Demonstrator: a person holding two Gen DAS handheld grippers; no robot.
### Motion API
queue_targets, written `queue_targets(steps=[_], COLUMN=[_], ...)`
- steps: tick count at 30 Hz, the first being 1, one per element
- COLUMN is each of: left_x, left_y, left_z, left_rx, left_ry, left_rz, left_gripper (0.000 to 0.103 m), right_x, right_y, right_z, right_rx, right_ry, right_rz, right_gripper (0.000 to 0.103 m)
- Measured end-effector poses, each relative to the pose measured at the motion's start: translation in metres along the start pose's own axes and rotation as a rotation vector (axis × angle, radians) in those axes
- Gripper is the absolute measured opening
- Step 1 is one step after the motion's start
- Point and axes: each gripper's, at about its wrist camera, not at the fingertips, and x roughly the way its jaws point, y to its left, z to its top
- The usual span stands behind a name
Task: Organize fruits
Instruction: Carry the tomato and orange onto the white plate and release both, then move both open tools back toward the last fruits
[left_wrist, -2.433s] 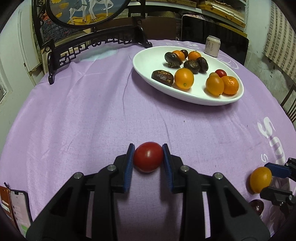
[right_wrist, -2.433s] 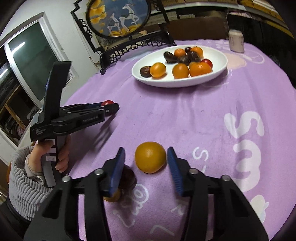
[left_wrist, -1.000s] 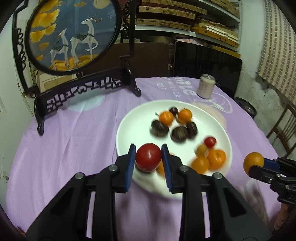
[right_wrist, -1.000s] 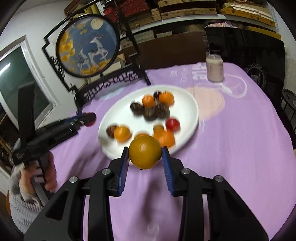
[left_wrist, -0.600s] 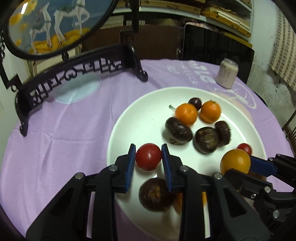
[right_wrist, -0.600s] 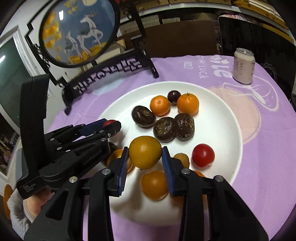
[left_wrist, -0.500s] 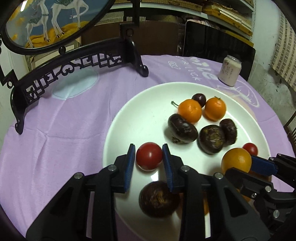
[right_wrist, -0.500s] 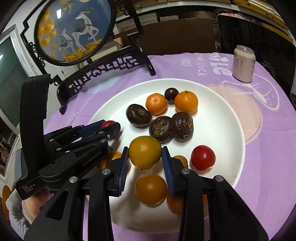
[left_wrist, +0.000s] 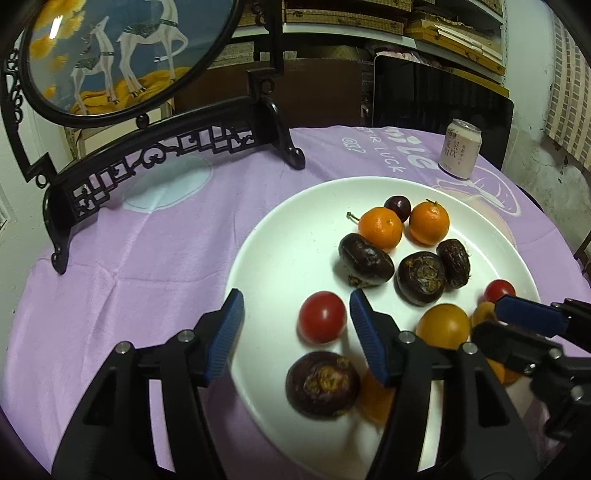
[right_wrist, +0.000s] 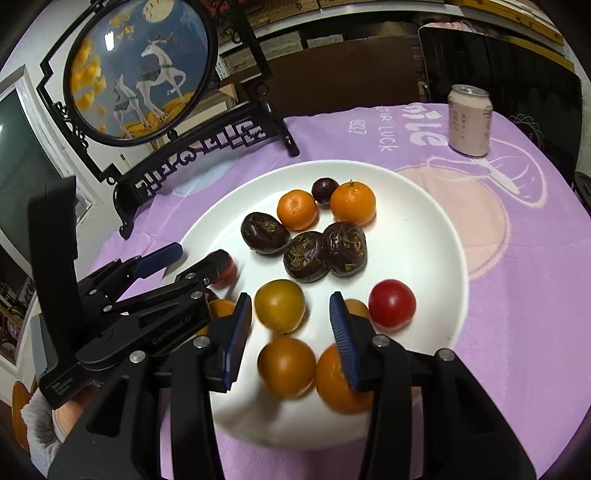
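On the wide white ceramic plate (left_wrist: 258, 258), both deliveries had just landed. The left gripper (left_wrist: 297, 328) had just been opening, its spread jaws clear of the small red tomato (left_wrist: 322, 321) resting between them. The right gripper (right_wrist: 291, 325) had likewise been opening, freeing the round yellow-orange fruit (right_wrist: 280, 304); both now counted as sorted.

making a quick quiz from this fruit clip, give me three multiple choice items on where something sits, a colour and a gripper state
1. The can stands:
A. on the plate
B. on the purple cloth beyond the plate
C. in a gripper

2. The fruit between the left gripper's fingers is:
A. red
B. green
C. white

3. The right gripper is:
A. clamped on a can
B. out of view
C. open, pads clear of the yellow-orange fruit

Answers: 1 B, it stands on cloth past the white plate's rim; 2 A, it is glossy red; 3 C, gaps show either side.
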Motion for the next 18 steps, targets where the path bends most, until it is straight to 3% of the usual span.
queue_targets(steps=[9,13,15,18], left_x=[-0.043,-0.07,-0.082,-0.105], left_y=[0.002,0.011,0.016,0.023], left_z=[-0.021,-0.043,-0.053,-0.076], left_rx=[0.016,-0.001,-0.015,-0.034], left_ry=[-0.042,-0.052,-0.053,-0.064], left_rz=[0.033,0.035,0.031,0.036], left_gripper=[0.071,0.072,0.073,0.08], right_x=[-0.049,-0.073,-0.085,-0.098], right_y=[0.012,0.02,0.023,0.024], right_z=[-0.035,-0.067,-0.087,-0.119], right_rx=[0.002,-0.007,-0.012,-0.014], right_ry=[-0.036,-0.046,-0.059,-0.057], right_rz=[0.058,0.093,0.103,0.097], right_gripper=[0.044,0.046,0.052,0.054])
